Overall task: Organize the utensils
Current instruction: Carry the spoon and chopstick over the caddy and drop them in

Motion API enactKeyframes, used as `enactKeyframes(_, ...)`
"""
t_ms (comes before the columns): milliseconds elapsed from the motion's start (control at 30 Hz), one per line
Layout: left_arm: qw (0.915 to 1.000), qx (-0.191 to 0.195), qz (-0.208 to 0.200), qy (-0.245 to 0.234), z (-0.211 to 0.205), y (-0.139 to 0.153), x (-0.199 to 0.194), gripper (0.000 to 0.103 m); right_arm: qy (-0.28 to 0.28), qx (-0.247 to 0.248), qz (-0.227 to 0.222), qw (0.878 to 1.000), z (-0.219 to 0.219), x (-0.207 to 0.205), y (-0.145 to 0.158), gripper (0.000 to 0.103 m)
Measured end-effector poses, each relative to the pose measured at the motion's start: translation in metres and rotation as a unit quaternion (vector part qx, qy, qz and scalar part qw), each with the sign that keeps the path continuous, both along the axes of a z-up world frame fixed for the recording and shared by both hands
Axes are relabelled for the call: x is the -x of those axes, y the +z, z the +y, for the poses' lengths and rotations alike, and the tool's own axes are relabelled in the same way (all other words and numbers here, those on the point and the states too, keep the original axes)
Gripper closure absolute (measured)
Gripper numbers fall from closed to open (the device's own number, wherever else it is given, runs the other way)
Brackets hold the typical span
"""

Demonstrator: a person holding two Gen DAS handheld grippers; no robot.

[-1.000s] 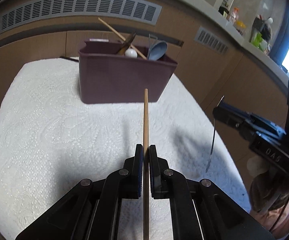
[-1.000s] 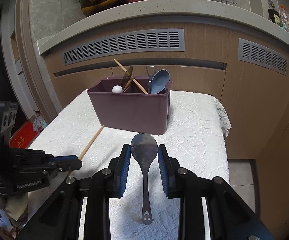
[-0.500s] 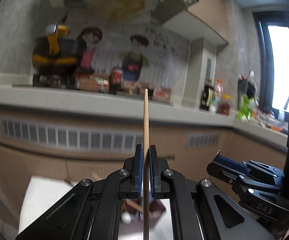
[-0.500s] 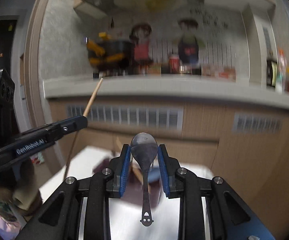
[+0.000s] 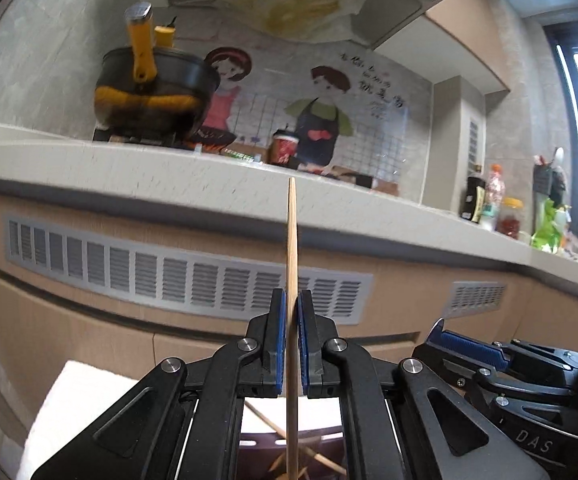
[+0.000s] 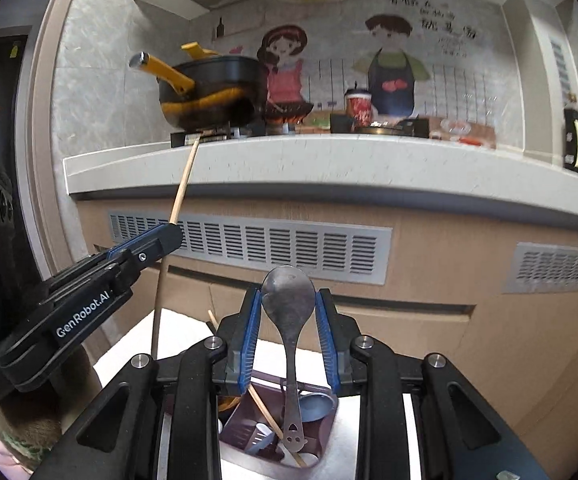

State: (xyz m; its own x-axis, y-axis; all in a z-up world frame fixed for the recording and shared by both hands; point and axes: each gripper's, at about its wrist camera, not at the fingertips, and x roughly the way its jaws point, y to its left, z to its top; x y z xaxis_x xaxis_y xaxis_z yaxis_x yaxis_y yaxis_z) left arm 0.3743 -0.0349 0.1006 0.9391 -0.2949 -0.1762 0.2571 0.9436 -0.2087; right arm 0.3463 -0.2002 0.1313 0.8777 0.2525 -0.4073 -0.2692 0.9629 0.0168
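Observation:
My left gripper (image 5: pixel 292 300) is shut on a wooden chopstick (image 5: pixel 292 248), held upright; its lower end hangs over the maroon utensil bin (image 5: pixel 261 444). The left gripper also shows in the right wrist view (image 6: pixel 169 236) with the chopstick (image 6: pixel 183 184). My right gripper (image 6: pixel 288 300) is shut on a metal spoon (image 6: pixel 289 300), bowl up, handle end hanging over the maroon bin (image 6: pixel 241 420). The bin holds a chopstick, a blue spoon and other utensils. The right gripper appears at the right of the left wrist view (image 5: pixel 441 330).
The bin stands on a white textured cloth (image 6: pixel 177 332) on a small table. Behind is a wooden cabinet front with grey vents (image 6: pixel 281 244) under a white counter (image 6: pixel 329 160) holding a black-and-yellow pot (image 6: pixel 209 92) and bottles.
Both grippers have tilted up and moved forward over the bin. The views went from looking down on the table to facing the counter, with the utensils now upright above the bin.

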Motion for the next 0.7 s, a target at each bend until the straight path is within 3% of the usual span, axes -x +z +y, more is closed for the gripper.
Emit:
enactKeyframes(367,0.9984,-0.017,-0.015,0.051,-0.002,-0.056,-0.003,0.097,0.006,-0.014,0.040,0.999,0.003,-0.028,-0.049,0.077)
enactKeyframes(533,0.9978,-0.042,0.036,0.036,-0.002,-0.084,0.007,0.095,0.026,-0.015,0.065,0.997,0.004,-0.021,-0.071,0.076)
enactKeyframes(600,0.9964,-0.050,0.060,0.033,0.001,-0.095,0.013,0.092,0.030,-0.014,0.083,0.996,0.005,-0.019,-0.080,0.070)
enactKeyframes(667,0.9948,-0.043,0.086,0.033,0.009,-0.101,0.020,0.075,0.020,-0.008,0.090,0.996,0.004,-0.014,-0.086,0.045)
enactKeyframes(700,0.9944,-0.040,0.092,0.033,0.013,-0.100,0.023,0.071,0.013,-0.006,0.088,0.996,0.004,-0.010,-0.088,0.043)
